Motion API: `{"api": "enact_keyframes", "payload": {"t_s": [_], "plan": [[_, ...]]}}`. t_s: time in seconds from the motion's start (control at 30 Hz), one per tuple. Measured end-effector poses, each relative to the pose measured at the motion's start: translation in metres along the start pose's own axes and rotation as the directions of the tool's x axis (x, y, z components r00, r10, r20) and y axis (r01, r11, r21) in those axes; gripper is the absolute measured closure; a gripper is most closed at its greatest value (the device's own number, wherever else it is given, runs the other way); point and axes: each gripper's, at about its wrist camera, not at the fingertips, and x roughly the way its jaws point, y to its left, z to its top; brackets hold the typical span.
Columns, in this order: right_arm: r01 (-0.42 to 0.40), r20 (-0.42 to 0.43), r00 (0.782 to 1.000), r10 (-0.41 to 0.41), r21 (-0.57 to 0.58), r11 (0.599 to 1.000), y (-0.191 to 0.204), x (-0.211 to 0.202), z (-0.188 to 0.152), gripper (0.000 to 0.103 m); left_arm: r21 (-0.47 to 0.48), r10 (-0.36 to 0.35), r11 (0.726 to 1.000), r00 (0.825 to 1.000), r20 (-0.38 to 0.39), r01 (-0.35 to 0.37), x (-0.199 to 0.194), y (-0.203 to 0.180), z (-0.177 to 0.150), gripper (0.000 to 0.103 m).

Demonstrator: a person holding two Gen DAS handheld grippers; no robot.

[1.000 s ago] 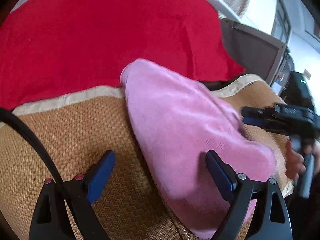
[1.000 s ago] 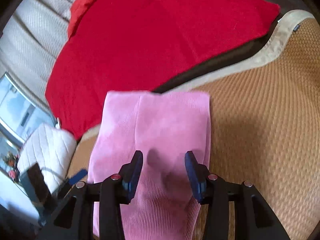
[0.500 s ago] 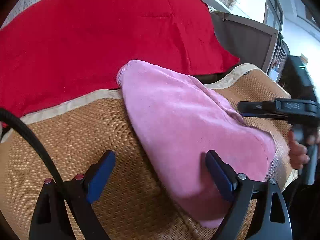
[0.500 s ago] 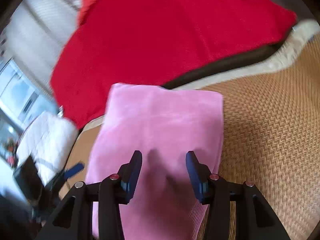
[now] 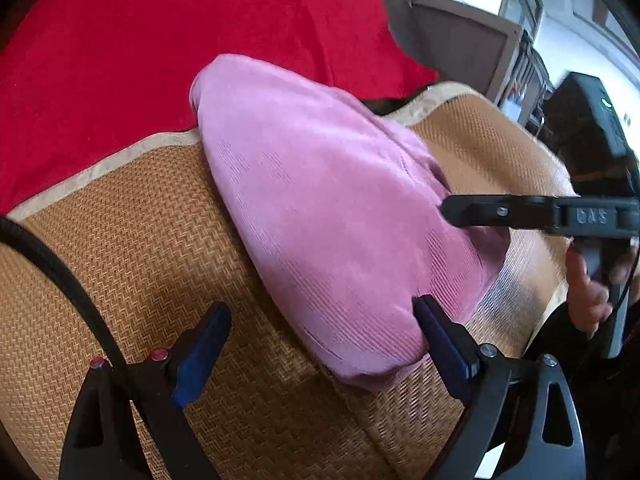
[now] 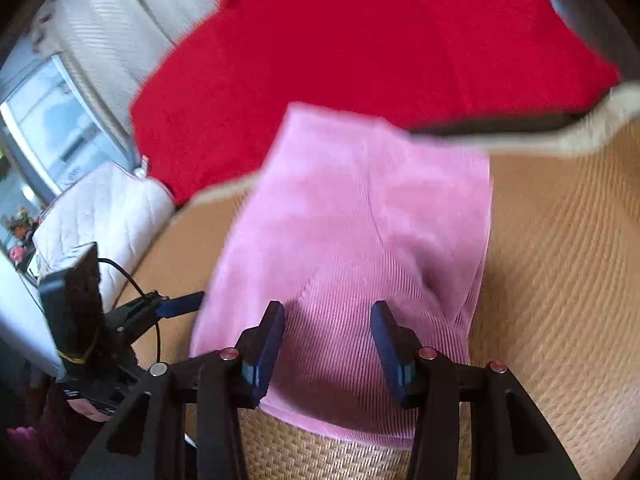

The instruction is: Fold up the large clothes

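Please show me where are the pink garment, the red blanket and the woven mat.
pink garment (image 5: pixel 328 216), left wrist view, middle of its ribbed top face.
red blanket (image 5: pixel 180 40), left wrist view, its flat middle.
woven mat (image 5: pixel 132 240), left wrist view, bare weave beside the garment.

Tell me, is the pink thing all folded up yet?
Mostly, it looks like. The pink garment already lies doubled into a neat bundle on the woven mat. Right now neither gripper holds it: the left gripper is open beside its edge, and the right gripper is open just above it. The red cloth behind is spread flat, so that may be left to fold.
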Motion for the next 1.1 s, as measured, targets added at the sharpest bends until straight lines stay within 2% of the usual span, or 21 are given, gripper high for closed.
{"api": "enact_keyframes", "payload": {"t_s": [0.07, 0.2, 0.4, 0.53, 0.63, 0.7, 0.77, 0.83, 0.97, 1.03, 1.1], "plan": [[-0.026, -0.023, 0.999, 0.027, 0.051, 0.998, -0.009, 0.007, -0.002, 0.053, 0.02, 0.019, 1.0, 1.0, -0.007, -0.019, 0.004, -0.005, -0.004, 0.009], [-0.035, -0.021, 0.999, 0.037, 0.076, 0.996, -0.013, 0.009, 0.003, 0.056, -0.049, -0.054, 0.997, 0.998, -0.029, 0.053, 0.006, 0.007, -0.005, 0.008], [-0.104, 0.063, 0.993, 0.099, 0.078, 0.992, -0.02, -0.021, -0.004, 0.055, -0.071, -0.147, 0.986, 0.988, 0.049, 0.15, -0.025, 0.028, -0.002, 0.008], [-0.122, 0.077, 0.99, 0.116, 0.072, 0.99, -0.021, -0.028, -0.009, 0.055, -0.051, -0.125, 0.99, 0.988, 0.092, 0.13, -0.039, 0.03, -0.005, 0.008], [-0.085, -0.018, 0.996, 0.087, 0.092, 0.992, -0.023, 0.0, -0.012, 0.054, -0.016, -0.097, 0.995, 0.994, 0.049, 0.097, -0.025, 0.023, -0.007, 0.007], [-0.078, -0.023, 0.997, 0.08, 0.085, 0.993, -0.019, 0.003, -0.01, 0.054, -0.017, -0.101, 0.995, 0.994, 0.035, 0.102, -0.022, 0.018, -0.005, 0.008], [-0.093, 0.001, 0.996, 0.094, 0.094, 0.991, -0.019, -0.005, -0.007, 0.053, -0.011, -0.106, 0.994, 0.993, 0.057, 0.106, -0.029, 0.018, 0.001, 0.008], [-0.132, 0.045, 0.991, 0.127, 0.131, 0.983, -0.026, -0.015, -0.002, 0.044, -0.017, -0.102, 0.994, 0.99, 0.095, 0.104, -0.037, 0.02, 0.005, 0.008], [-0.157, 0.142, 0.981, 0.134, 0.167, 0.973, -0.041, -0.03, 0.002, 0.04, -0.013, -0.004, 1.0, 0.987, 0.16, 0.006, -0.051, 0.02, 0.01, 0.008], [-0.154, 0.166, 0.978, 0.123, 0.186, 0.971, -0.045, -0.034, 0.004, 0.032, -0.017, 0.044, 0.999, 0.984, 0.173, -0.042, -0.05, 0.021, 0.015, 0.008], [-0.133, 0.169, 0.98, 0.103, 0.181, 0.975, -0.043, -0.033, 0.008, 0.031, -0.033, 0.09, 0.996, 0.98, 0.178, -0.085, -0.051, 0.023, 0.017, 0.008]]}}
